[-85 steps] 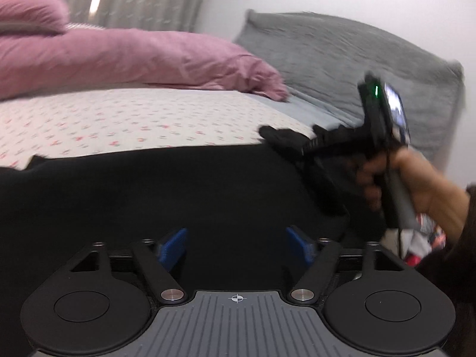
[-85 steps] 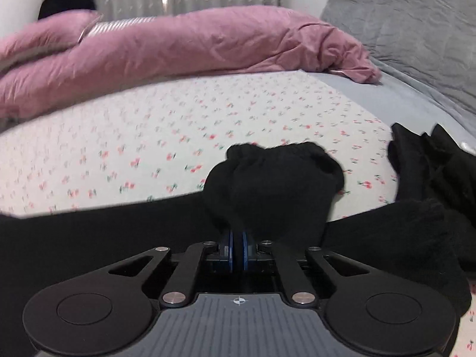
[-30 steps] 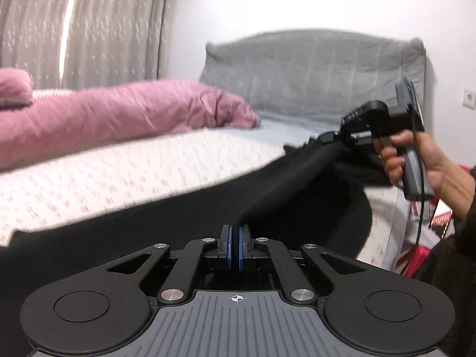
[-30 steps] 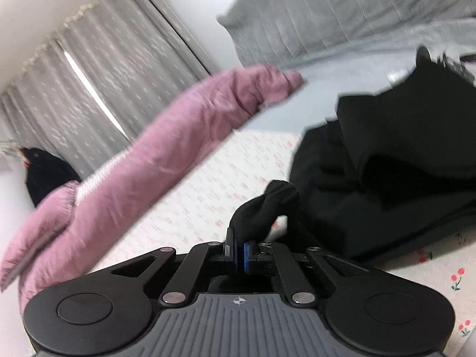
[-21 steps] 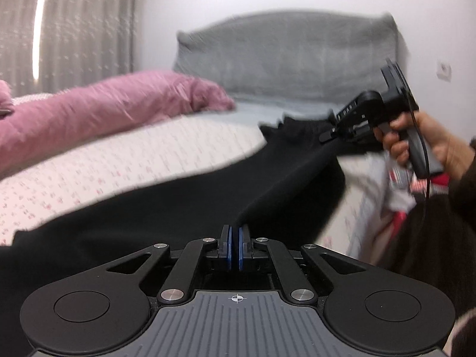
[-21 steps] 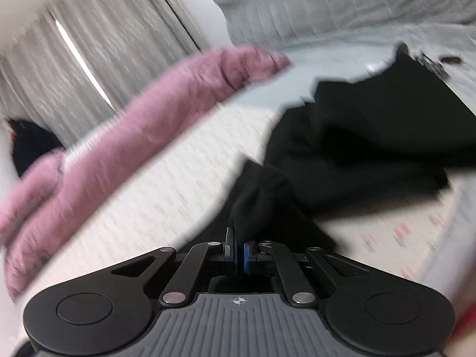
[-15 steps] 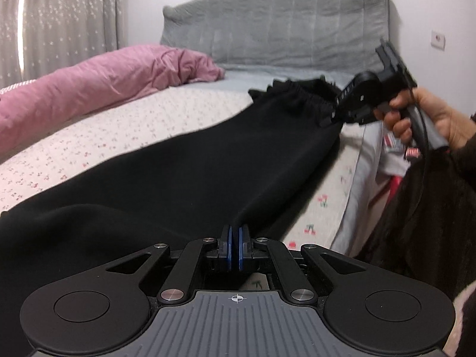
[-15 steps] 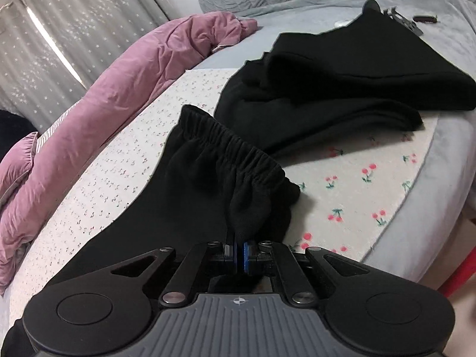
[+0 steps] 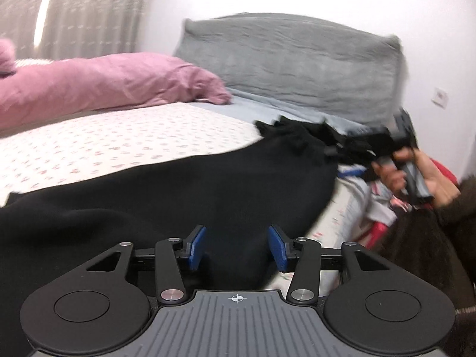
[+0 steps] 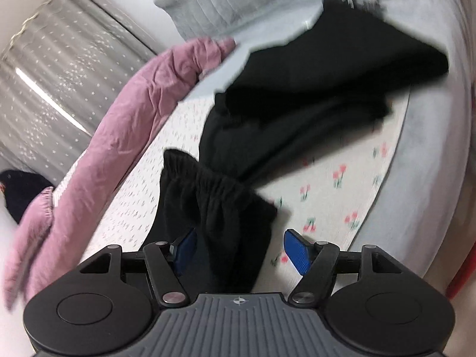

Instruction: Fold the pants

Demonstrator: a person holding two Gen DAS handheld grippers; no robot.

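Both my tongs are spread wide, gripping nothing. Left tongs (image 9: 238,248) sit over the black pants (image 9: 184,190), which lie flat along the near edge of the bed (image 9: 119,136). Right tongs (image 10: 242,250) sit at the elastic waistband (image 10: 214,190), fabric loose between the blue pads (image 10: 296,251). More dark clothes (image 10: 327,68) are piled just beyond, toward the headboard (image 9: 297,62). Pink duvet (image 9: 104,83) is along the far edge.
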